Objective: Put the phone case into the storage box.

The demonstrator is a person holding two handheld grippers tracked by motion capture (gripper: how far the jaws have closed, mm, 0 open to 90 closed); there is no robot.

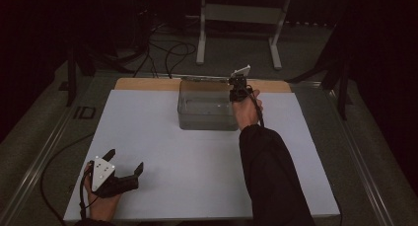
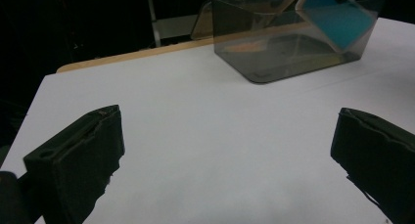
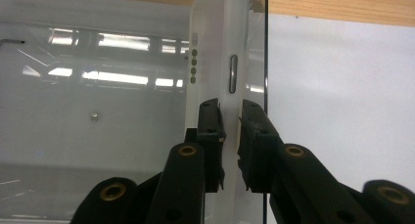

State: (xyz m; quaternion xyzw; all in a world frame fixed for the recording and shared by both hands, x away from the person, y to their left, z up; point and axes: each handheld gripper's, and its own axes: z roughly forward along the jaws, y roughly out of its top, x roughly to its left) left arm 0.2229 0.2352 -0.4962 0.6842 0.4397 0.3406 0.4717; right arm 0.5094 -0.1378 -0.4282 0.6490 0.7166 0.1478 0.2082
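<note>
A clear plastic box [image 1: 207, 110] stands at the back middle of the white table sheet [image 1: 162, 152]. My right gripper [image 1: 238, 90] hangs over the box's right end, pointing down. Its jaws are shut on the thin edge of a flat white device [image 3: 215, 53] with a side button and small lights. That device [image 2: 340, 18] has a blue face and sits tilted inside the right end of the box [image 2: 274, 53]. My left gripper [image 1: 125, 159] rests near the front left corner, open, with only bare sheet between its jaws [image 2: 230, 131].
A wooden strip [image 1: 148, 84] runs along the back edge of the sheet. Behind the table stand a grey metal frame [image 1: 236, 18] and loose cables [image 1: 167, 53]. Metal rails [image 1: 44, 152] border the table on both sides.
</note>
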